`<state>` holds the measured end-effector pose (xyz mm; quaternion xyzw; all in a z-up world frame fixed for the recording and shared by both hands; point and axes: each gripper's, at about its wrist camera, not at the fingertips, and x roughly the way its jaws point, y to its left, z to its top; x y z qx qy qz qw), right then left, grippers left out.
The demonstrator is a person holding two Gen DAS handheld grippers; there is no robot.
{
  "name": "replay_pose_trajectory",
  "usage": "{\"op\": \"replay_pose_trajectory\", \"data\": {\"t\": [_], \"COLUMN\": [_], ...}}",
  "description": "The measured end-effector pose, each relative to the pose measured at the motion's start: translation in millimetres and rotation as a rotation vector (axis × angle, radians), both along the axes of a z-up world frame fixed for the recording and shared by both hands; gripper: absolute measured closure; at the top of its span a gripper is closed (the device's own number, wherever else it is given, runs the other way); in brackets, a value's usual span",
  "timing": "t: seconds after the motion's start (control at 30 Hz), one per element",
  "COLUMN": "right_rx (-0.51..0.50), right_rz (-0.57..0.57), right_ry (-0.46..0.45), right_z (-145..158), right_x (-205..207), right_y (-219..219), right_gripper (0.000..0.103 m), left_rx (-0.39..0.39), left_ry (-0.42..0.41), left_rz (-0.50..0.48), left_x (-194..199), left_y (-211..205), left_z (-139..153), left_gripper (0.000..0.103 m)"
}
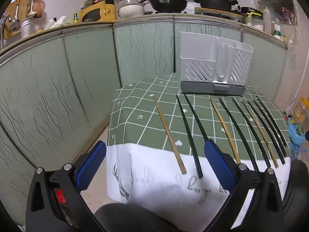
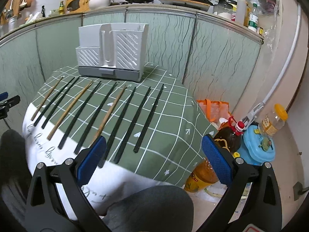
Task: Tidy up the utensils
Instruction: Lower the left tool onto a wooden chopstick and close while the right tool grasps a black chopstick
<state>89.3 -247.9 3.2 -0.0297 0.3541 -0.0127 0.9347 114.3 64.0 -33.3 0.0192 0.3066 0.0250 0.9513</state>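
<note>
Several chopsticks lie side by side on a green checked tablecloth (image 1: 146, 104) (image 2: 173, 104). Some are black (image 1: 190, 135) (image 2: 148, 116), some are wooden (image 1: 169, 133) (image 2: 110, 110). A white slotted utensil holder (image 1: 212, 63) (image 2: 114, 46) on a grey base stands at the table's far edge. My left gripper (image 1: 155, 154) hovers open over the near left corner, nothing between its blue pads (image 1: 90, 166). My right gripper (image 2: 153, 148) hangs open over the near right side of the table, empty, just short of the chopsticks' near ends.
Green cabinet doors (image 1: 58, 89) wrap behind the table, under a counter with pans and jars. Right of the table on the floor sit an oil bottle (image 2: 229, 137), a blue container (image 2: 258, 148), a yellow-lidded jar (image 2: 274, 121) and an orange bag (image 2: 214, 108). A person's grey-clad knee (image 2: 154, 208) is below.
</note>
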Motion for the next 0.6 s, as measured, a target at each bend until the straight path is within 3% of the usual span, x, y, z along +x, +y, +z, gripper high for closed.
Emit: {"op": "replay_pose_trajectory", "data": {"t": [0.23, 0.4, 0.6], "right_rx": [0.028, 0.031, 0.067], "right_rz": [-0.035, -0.060, -0.104], "right_ry": [0.044, 0.065, 0.083], "right_z": [-16.6, -26.2, -36.8], "right_x": [24.5, 39.3, 53.3], "right_y": [-6.0, -4.6, -9.8], "right_gripper": [0.023, 0.024, 0.026], "left_rx": [-0.004, 0.005, 0.004], "left_ry": [0.016, 0.058, 0.092], "left_rz": [0.038, 0.049, 0.063], "left_x": [18.8, 34.7, 44.3], "left_y": [-0.7, -5.5, -11.3], "left_z": [-7.5, -18.5, -32.2], "left_gripper": [0.004, 0.018, 0.024]}}
